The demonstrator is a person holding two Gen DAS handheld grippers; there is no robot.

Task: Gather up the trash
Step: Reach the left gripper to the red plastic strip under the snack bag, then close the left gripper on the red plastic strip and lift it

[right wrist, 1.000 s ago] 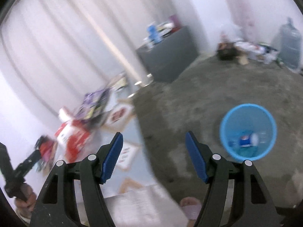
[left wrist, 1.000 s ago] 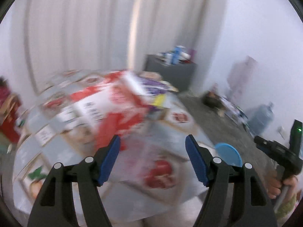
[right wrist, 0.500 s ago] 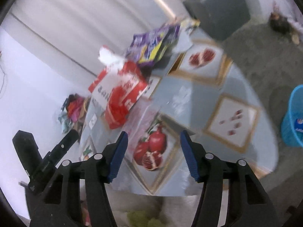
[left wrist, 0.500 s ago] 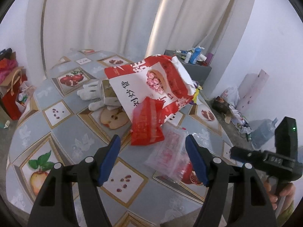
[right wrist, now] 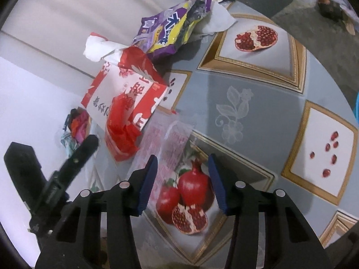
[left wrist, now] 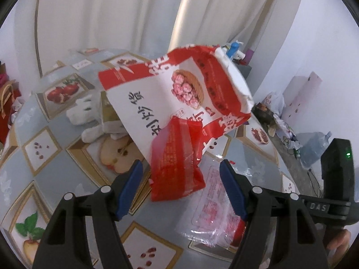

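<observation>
My left gripper stands wide open and empty just before the small red wrapper, because I want it first. My right gripper, also empty, has just been closing partly. It hangs over the clear plastic wrapper, beside that red one on the table.

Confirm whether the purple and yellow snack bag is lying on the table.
Yes: the crumpled purple and yellow snack bag lies on the fruit-patterned table.
</observation>
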